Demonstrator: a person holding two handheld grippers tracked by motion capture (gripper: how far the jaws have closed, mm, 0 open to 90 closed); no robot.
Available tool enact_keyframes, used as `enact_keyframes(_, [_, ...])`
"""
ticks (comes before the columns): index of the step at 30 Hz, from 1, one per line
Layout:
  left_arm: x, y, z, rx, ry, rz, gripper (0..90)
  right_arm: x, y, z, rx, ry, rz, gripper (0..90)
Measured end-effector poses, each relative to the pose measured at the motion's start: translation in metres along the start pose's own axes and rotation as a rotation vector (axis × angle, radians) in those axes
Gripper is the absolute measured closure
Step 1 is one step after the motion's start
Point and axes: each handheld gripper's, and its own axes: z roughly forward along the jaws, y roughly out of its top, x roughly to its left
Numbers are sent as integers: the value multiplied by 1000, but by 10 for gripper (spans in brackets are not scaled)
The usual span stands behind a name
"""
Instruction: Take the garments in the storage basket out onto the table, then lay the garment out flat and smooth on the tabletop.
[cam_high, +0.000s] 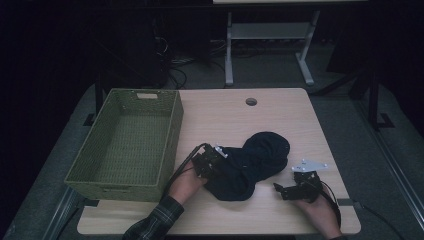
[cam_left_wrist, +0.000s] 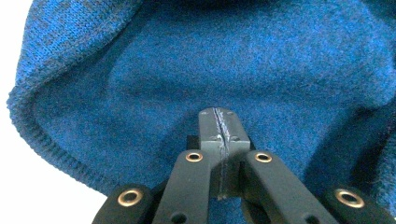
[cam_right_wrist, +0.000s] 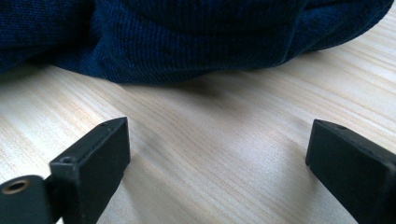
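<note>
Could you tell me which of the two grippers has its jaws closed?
The left gripper, at the knit garment beside the basket: its jaws meet. The right gripper rests apart with jaws wide open.

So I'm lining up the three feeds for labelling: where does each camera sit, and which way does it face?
High view: above the person's side, looking forward and down on the table; both hands and forearms show.
Left gripper view: rides the left gripper, jaws closed against the blue knit garment.
Right gripper view: rides the right gripper low over the wood, jaws apart, facing the garment's edge.
All three share the garment.
</note>
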Motion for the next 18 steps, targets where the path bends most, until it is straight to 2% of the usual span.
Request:
enact_keyframes(8, [-3,-2,0,-14,14,-3,899,0,-1,-2,2,-4,2,63])
enact_keyframes(11, [-2,-3,0,-22,8,-15,899,-1,0,-5,8,4,0,130])
enact_keyframes(12, [-1,-3,0,-24,7,-19,899,-2,2,-8,8,11,3,130])
enact_keyframes(18, [0,-4,1,-31,-3,-21,899,-11,15,-26,-36,-17,-23,140])
